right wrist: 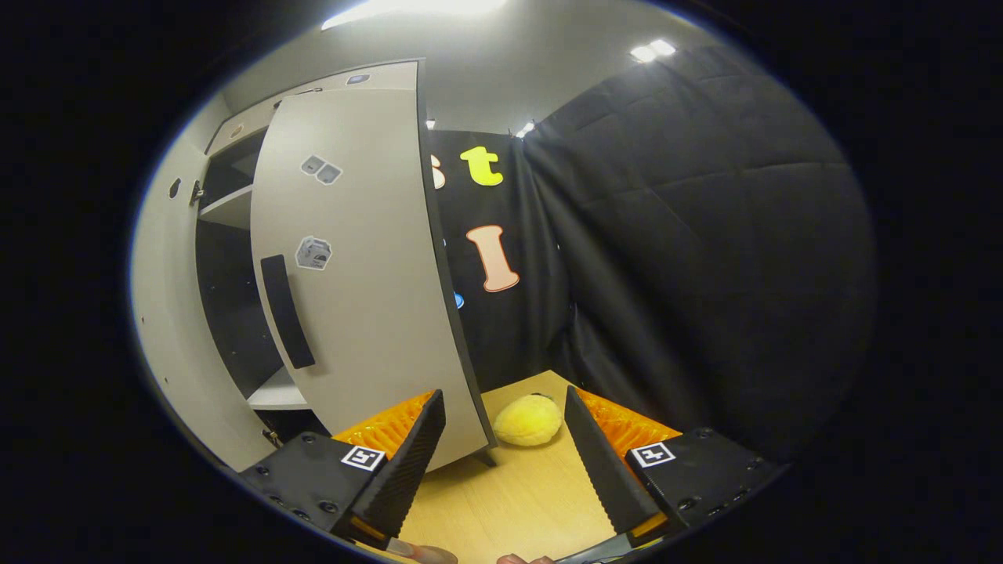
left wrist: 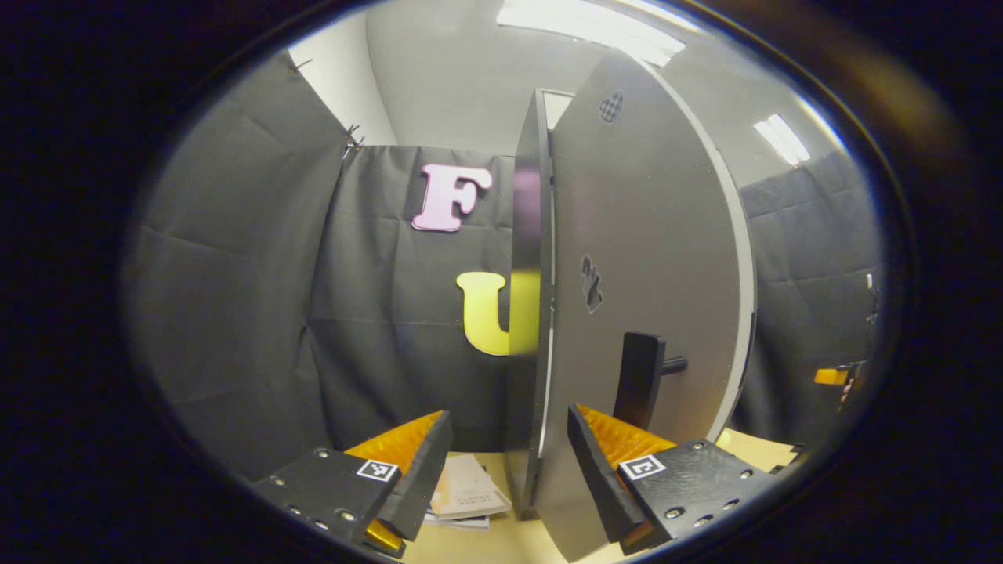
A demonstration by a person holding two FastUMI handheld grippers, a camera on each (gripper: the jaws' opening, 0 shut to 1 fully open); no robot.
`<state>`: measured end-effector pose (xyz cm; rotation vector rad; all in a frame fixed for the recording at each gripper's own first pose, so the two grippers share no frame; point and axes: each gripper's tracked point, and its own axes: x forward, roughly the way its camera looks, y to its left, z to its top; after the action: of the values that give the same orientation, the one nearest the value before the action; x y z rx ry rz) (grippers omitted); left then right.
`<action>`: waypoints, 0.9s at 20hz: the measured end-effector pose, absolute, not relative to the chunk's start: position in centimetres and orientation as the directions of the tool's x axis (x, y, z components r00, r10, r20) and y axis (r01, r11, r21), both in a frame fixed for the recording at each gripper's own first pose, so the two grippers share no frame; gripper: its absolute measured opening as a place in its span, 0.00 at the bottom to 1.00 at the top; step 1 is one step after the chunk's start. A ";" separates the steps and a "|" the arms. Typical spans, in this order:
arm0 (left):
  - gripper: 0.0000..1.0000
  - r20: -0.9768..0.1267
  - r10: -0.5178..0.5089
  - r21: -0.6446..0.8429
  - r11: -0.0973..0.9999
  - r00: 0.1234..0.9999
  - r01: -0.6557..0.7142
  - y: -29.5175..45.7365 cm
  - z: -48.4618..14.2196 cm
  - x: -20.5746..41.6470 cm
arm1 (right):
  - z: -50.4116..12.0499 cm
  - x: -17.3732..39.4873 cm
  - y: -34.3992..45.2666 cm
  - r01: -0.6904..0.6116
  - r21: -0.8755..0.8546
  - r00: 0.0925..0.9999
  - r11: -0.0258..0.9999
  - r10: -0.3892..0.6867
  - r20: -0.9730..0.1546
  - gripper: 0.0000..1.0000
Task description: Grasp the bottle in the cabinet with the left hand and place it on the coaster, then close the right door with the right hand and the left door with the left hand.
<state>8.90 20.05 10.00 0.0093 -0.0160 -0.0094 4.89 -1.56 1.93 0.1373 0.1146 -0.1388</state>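
Left gripper view: the left door (left wrist: 650, 290) of the cabinet stands ajar, seen nearly edge-on, its pale front face turned to the right of the picture and its dark edge (left wrist: 531, 313) running straight up the middle. A dark bar handle (left wrist: 639, 380) sticks out low on that face, just above the left tool (left wrist: 509, 462). The tool's fingers are spread wide apart, one on each side of the door's lower edge, neither pressing on it as far as can be seen. Below, a small stack of printed papers (left wrist: 468, 492) lies on the wooden table (left wrist: 470, 544), just left of the door's foot.

In the right gripper view the right door (right wrist: 360, 266) also hangs partly open, with a dark handle (right wrist: 287, 312) and small stickers (right wrist: 314, 253) on its front. Behind it the cabinet (right wrist: 168, 313) shows a white shelf (right wrist: 227, 207) and a dark inside; I cannot make out a bottle there. The right tool (right wrist: 505, 462) is likewise spread apart and grips nothing, its left finger close to the door's bottom corner. A round yellow plush thing (right wrist: 530, 421) sits on the table between the fingers, farther off.
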 end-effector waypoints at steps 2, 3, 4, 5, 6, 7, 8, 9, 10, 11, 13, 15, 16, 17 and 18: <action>0.94 0.012 -0.006 0.030 1.000 1.000 0.005 19.5 10.0 8.7 | 1.6 4.9 -1.6 0.139 0.129 0.984 0.982 -0.122 -0.131 0.98; 0.94 0.010 -0.003 0.043 0.999 1.000 0.003 19.2 10.1 8.6 | 1.4 4.9 -1.6 0.138 0.132 0.984 0.982 -0.120 -0.131 0.98; 0.94 0.010 -0.002 0.054 0.999 1.000 0.001 19.1 10.1 8.7 | 1.3 4.9 -1.7 0.139 0.135 0.984 0.981 -0.121 -0.132 0.98; 0.87 0.011 -0.003 0.062 0.998 1.000 0.003 18.8 10.2 8.6 | 1.0 4.8 -2.0 0.148 0.141 0.983 0.979 -0.129 -0.134 0.98; 0.87 0.010 -0.002 0.064 0.998 1.000 0.002 18.6 10.1 8.5 | 1.1 4.7 -2.3 0.160 0.147 0.982 0.976 -0.141 -0.128 0.98; 0.86 0.011 -0.002 0.059 0.998 1.000 0.001 18.4 10.1 8.5 | 1.3 4.6 -2.5 0.165 0.155 0.982 0.974 -0.148 -0.117 0.98; 0.86 0.011 0.000 0.056 0.998 1.000 0.000 18.1 10.2 8.4 | 1.4 4.5 -2.5 0.164 0.157 0.983 0.974 -0.148 -0.109 0.98; 0.86 0.011 0.002 0.056 0.998 1.000 -0.003 17.8 10.2 8.4 | 1.2 4.3 -2.8 0.165 0.152 0.983 0.975 -0.149 -0.107 0.98; 0.86 0.012 0.005 0.057 0.998 1.000 -0.005 17.3 10.2 8.4 | 1.1 4.2 -3.0 0.164 0.141 0.983 0.976 -0.149 -0.108 0.98; 0.86 0.011 0.004 0.061 0.998 1.000 -0.005 16.7 10.3 8.4 | 1.0 4.2 -3.2 0.162 0.128 0.983 0.978 -0.148 -0.109 0.98; 0.94 0.004 -0.004 0.061 0.998 1.000 0.004 15.3 10.2 8.7 | 1.0 4.4 -3.8 0.155 0.114 0.983 0.981 -0.142 -0.113 0.98; 0.94 -0.002 -0.013 0.060 0.998 1.000 0.013 13.9 10.0 9.1 | 0.9 4.4 -4.4 0.149 0.115 0.983 0.982 -0.135 -0.126 0.98; 0.94 -0.004 -0.013 0.058 0.998 1.000 0.013 13.1 10.0 9.3 | 0.5 4.8 -4.3 0.149 0.117 0.982 0.982 -0.133 -0.131 0.98; 0.94 -0.002 -0.008 0.053 0.999 1.000 0.008 12.5 10.0 9.5 | 0.7 4.9 -4.6 0.147 0.113 0.982 0.983 -0.132 -0.133 0.98; 0.93 -0.004 0.008 0.046 0.999 1.000 -0.008 12.0 9.8 9.8 | 1.1 5.0 -4.8 0.143 0.100 0.983 0.985 -0.130 -0.128 0.98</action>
<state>9.82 12.03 9.84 0.0463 0.0041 0.0077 5.03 -4.78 1.07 0.1090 0.1216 -0.1377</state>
